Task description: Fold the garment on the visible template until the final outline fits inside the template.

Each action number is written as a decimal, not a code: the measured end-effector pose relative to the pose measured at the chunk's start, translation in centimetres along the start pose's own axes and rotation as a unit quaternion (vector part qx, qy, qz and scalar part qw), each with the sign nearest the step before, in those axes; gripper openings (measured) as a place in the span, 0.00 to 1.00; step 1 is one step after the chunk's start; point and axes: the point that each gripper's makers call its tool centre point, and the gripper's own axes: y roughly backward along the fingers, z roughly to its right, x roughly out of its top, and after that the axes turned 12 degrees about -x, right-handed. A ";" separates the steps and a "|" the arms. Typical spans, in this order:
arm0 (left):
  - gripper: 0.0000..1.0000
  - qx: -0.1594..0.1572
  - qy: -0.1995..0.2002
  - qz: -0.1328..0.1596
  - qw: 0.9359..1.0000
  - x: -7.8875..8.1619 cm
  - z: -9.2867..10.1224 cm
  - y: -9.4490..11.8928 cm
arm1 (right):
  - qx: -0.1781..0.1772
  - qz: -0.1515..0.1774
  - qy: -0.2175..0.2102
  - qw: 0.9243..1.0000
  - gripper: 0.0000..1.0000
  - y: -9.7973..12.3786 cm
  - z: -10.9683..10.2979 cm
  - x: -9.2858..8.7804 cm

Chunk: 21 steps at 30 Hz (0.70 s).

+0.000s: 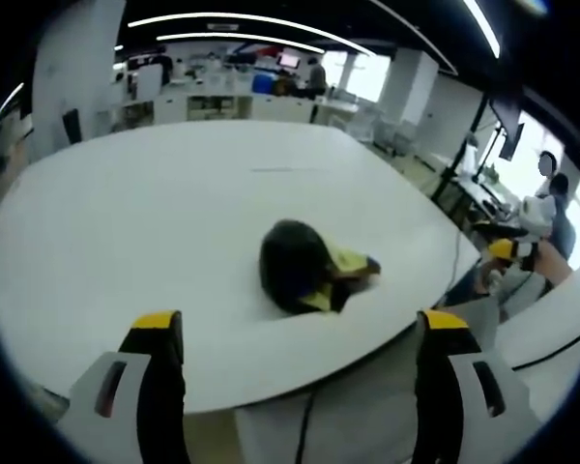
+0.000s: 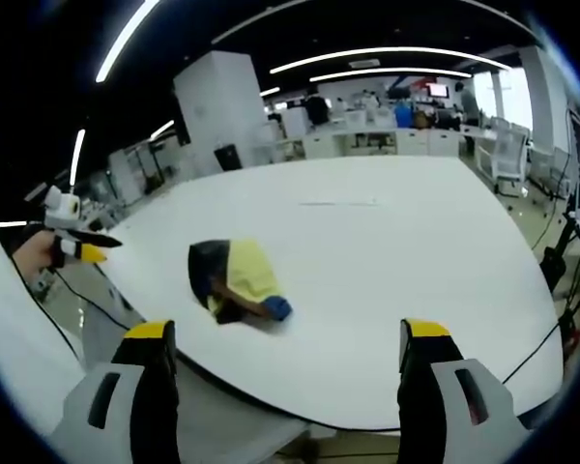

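Left gripper [image 1: 300, 333] and right gripper [image 2: 285, 338] are both gaping wide, gripping nothing, hovering off the white table's [image 1: 155, 213] near edge. The garment [image 2: 234, 280] is lying crumpled, its shape unreadable, near that edge; bare tabletop is stretching beyond it.

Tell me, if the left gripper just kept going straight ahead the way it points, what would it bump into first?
Probably the crumpled garment. The left gripper has its jaws open and empty at the near edge of the white table, and the dark and yellow bundle lies just ahead between them. Depth is hard to judge; it might pass above.
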 end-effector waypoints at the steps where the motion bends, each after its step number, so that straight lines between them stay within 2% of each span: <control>1: 0.97 0.000 0.000 0.000 1.000 0.0 0.0 0.0 | 0.000 0.000 0.000 1.000 0.95 0.0 0.0 0.0; 21: 0.96 0.001 0.003 -0.004 1.000 -0.2 0.0 -0.2 | 0.003 -0.005 0.000 1.000 0.95 -0.4 -0.1 -0.3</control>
